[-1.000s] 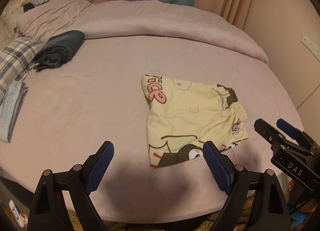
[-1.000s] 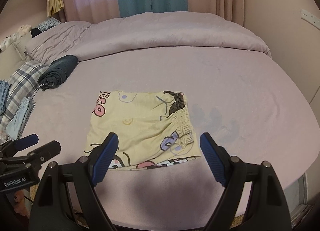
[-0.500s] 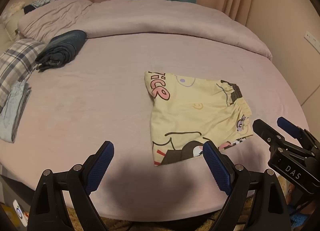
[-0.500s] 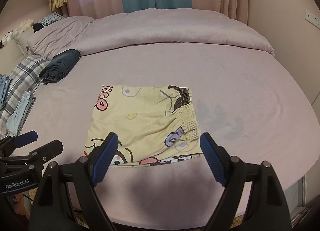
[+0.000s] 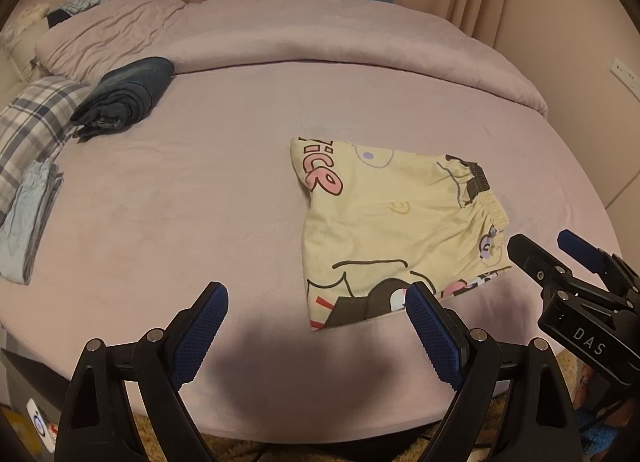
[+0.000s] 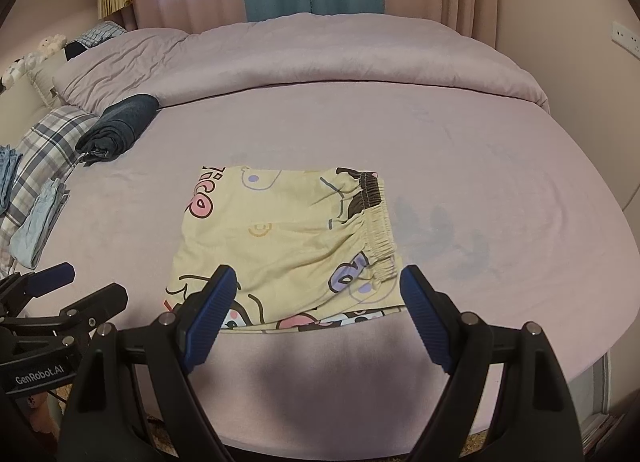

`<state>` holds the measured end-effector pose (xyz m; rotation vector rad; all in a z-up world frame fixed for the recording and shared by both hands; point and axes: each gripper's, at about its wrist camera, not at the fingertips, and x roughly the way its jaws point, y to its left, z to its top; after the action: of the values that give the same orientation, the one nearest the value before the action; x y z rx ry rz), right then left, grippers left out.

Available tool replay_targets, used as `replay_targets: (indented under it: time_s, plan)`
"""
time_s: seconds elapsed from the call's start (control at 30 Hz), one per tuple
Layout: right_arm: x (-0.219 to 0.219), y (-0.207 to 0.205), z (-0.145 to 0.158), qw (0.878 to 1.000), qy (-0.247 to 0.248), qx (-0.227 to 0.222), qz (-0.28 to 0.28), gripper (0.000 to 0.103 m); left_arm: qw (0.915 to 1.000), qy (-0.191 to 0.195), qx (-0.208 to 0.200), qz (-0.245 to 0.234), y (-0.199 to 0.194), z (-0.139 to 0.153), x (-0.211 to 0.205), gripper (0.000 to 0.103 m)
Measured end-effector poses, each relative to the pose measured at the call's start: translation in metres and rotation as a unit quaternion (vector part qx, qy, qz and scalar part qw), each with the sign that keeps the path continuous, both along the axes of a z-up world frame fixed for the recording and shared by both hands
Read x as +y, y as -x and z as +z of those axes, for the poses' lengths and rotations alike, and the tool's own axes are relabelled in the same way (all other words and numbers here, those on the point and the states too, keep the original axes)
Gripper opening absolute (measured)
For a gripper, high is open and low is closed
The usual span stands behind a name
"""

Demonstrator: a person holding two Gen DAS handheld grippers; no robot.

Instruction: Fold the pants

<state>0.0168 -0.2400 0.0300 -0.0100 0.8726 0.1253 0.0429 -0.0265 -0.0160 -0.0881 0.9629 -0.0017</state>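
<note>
The yellow cartoon-print pants (image 5: 394, 226) lie folded into a flat rectangle on the pink bed (image 5: 200, 190), with the elastic waistband at the right. They also show in the right wrist view (image 6: 288, 246). My left gripper (image 5: 316, 326) is open and empty, above the bed's near edge, left of the pants. My right gripper (image 6: 316, 310) is open and empty, held over the near edge of the pants. Each gripper shows in the other's view: the right one (image 5: 560, 258), the left one (image 6: 72, 286).
A rolled dark garment (image 5: 124, 98) lies at the back left. A plaid cloth (image 5: 32, 126) and a folded light-blue piece (image 5: 28, 218) lie at the left edge. A bunched pink duvet (image 5: 300, 38) runs along the back. Curtains hang behind the bed.
Both grippers have drawn back slightly toward the near edge and risen a little. The pants have not moved. Both grippers stay open.
</note>
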Motion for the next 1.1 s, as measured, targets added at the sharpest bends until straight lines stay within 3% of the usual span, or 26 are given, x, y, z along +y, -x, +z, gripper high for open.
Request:
replay_targets:
  time_s: [1.1]
  plan:
    - [0.0023, -0.0014, -0.004, 1.0, 0.004, 0.005, 0.004, 0.085, 1.0, 0.002, -0.003, -0.004, -0.0003, 0.0016, -0.002, 0.09]
